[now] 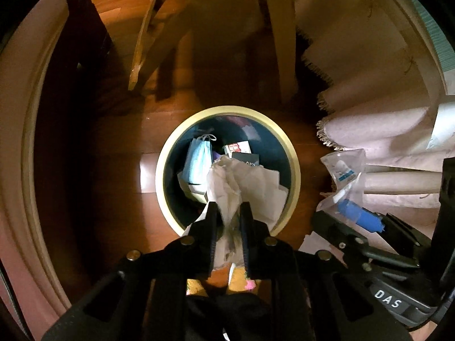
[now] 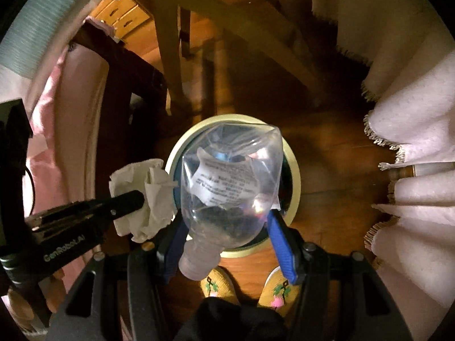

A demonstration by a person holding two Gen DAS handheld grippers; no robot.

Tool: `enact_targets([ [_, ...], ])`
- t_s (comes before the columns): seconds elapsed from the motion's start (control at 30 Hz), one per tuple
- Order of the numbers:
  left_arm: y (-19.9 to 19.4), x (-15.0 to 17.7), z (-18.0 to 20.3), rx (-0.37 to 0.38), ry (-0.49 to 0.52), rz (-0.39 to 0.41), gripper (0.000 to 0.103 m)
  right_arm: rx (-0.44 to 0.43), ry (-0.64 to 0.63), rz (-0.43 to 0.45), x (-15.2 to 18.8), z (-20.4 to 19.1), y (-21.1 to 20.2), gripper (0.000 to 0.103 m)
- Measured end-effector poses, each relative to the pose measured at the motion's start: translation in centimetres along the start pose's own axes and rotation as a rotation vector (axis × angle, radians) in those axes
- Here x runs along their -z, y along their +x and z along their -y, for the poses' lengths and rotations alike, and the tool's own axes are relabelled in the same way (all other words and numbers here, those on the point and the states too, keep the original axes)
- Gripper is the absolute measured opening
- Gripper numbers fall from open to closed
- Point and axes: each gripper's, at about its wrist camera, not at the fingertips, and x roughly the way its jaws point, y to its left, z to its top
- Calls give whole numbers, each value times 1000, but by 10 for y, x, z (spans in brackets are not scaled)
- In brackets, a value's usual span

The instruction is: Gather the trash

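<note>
Over the bin [image 1: 227, 113], the left gripper [image 1: 229, 213] pinches a soft, light tissue [image 1: 244, 182]; the right gripper [image 2: 227, 224] clasps a crushable, slick bottle [image 2: 230, 182] around its body, best held there

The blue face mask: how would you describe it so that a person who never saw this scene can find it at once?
Find the round bin with the pale yellow rim on the wooden floor, below the left gripper that carries crumpled paper. Inside, against the dark wall on the left, lies the face mask. It alone is light blue, pleated, with a thin ear loop; the small boxes beside it are printed.
</note>
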Motion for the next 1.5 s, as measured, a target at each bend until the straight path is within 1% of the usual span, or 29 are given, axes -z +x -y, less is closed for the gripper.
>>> enact_targets([
  [0.1, 3, -1, -4, -14, 7, 13, 29, 9, -8, -6, -1, -1, 12, 57],
  [0.17, 8, -3, -7, -19, 6, 4, 43, 14, -9, -7, -1, 0, 18, 57],
  [0.2, 11, -3, -9, -27, 8, -3, 57, 17, -12, -8, -2, 0, 21, 57],
  [0.23, 11, -4, -10, -32, 9, -1, 63, 21, -15, -9, -3, 0, 23, 57],
  [0.27, 11, -4, -12, -37, 9, 9, 64, 25, -19, -10, -4, 0, 26, 57],
  [0.3, 10, -3, -13, -41, 11, 14, 69, 27, -21, -11, -5, 0, 28, 58],
  [0.33, 10, -3, -14, -46, 13, 17, 81, 32, -23, -9, -6, 0, 30, 58],
  [0.4, 9, -3, -15, -77, 17, 30, 95, 47, -31, 5, -8, 1, 34, 58],
  [0.47, 8, -3, -18, -101, 21, 42, 96, 82, -44, 9, -9, 1, 37, 60],
  [0.53, 7, -3, -20, -117, 21, 42, 96, 103, -55, 11, -11, 0, 38, 79],
  [0.57, 5, -3, -20, -124, 18, 44, 96, 107, -58, 23, -12, -1, 35, 80],
  [0.7, -5, -1, -24, -141, 7, 68, 96, 99, -61, 54, -13, -4, 25, 80],
  [0.8, -12, 0, -24, -143, -6, 76, 96, 106, -51, 64, -12, -7, 16, 80],
  [0.97, -34, 4, -19, -143, -21, 105, 96, 91, -35, 87, -10, -11, -7, 80],
  [1.17, -60, 8, -9, -146, -29, 122, 96, 106, -52, 82, -9, -22, -29, 80],
  [1.23, -75, 9, -5, -153, -32, 129, 96, 113, -47, 87, -10, -26, -42, 80],
  [1.37, -112, 11, 7, -155, -27, 162, 96, 100, -36, 107, -9, -36, -80, 80],
  [1.5, -161, 13, 19, -164, -15, 204, 96, 96, -29, 134, -11, -47, -123, 80],
])
